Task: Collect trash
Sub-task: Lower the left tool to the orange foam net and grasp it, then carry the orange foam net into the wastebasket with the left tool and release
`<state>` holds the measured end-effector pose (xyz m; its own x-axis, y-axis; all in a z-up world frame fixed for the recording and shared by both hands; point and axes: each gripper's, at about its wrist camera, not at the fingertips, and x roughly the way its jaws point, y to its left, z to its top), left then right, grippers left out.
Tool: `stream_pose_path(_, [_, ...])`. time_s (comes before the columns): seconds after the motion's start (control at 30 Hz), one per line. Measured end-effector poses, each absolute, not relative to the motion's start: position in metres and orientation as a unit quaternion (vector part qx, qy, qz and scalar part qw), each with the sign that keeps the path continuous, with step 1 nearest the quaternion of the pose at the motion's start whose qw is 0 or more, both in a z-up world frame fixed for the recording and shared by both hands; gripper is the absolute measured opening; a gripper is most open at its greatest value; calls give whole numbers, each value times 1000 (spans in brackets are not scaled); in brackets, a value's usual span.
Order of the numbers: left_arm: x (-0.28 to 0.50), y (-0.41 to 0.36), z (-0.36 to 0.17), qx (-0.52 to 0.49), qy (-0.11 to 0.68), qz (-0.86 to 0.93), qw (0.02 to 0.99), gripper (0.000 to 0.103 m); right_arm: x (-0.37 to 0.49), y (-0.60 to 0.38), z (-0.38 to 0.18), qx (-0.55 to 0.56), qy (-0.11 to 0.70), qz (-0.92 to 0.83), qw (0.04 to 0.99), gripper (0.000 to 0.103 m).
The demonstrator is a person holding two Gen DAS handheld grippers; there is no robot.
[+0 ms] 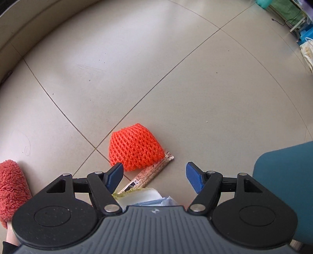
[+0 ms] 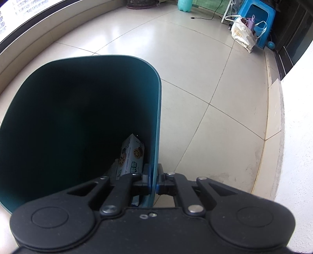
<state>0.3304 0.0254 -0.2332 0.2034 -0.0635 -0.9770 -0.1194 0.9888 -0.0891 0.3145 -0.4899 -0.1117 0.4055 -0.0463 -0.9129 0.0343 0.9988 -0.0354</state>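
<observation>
An orange foam net (image 1: 135,149) lies on the tiled floor, resting partly on a long printed wrapper (image 1: 151,173). More white and pale blue trash (image 1: 148,197) sits just under my left gripper (image 1: 154,175), whose blue pads stand wide apart and hold nothing, a little nearer than the net. My right gripper (image 2: 153,178) is shut on the near wall of a teal bin (image 2: 158,117), one finger inside and one outside. A printed carton (image 2: 131,156) lies at the bottom of the bin. The bin's side (image 1: 285,175) shows at the right of the left wrist view.
A red fluffy slipper (image 1: 11,187) sits at the left edge. A wall base curves along the far left. At the far right stand a blue stool (image 2: 258,17), a white bag (image 2: 242,35) and a green bottle (image 2: 184,4); a raised ledge (image 2: 273,117) runs on the right.
</observation>
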Motion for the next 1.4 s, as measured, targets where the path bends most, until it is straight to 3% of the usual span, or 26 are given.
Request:
stream_pose_path(0.33, [366, 46, -317, -115, 657, 66, 742, 70, 319, -487, -119, -17, 561, -16, 827, 5])
stream_pose_path(0.63, [364, 49, -347, -113, 663, 83, 735, 69, 323, -482, -127, -29, 573, -15, 819, 6])
stream_pose_path(0.73, [360, 48, -349, -101, 666, 90, 734, 55, 324, -480, -127, -31, 573, -16, 819, 7])
stream_pose_path(0.9, [354, 50, -345, -94, 661, 96, 738, 17, 324, -477, -129, -32, 573, -20, 819, 7])
stream_pose_path(0.93, [350, 51, -345, -96, 661, 98, 738, 14, 324, -476, -129, -33, 573, -20, 818, 7])
stream_pose_path(1.0, [346, 54, -341, -97, 660, 101, 738, 10, 324, -476, -130, -34, 573, -21, 818, 7])
stream_pose_path(1.4, [321, 39, -270, -53, 640, 94, 761, 10, 320, -480, -129, -21, 564, -22, 825, 6])
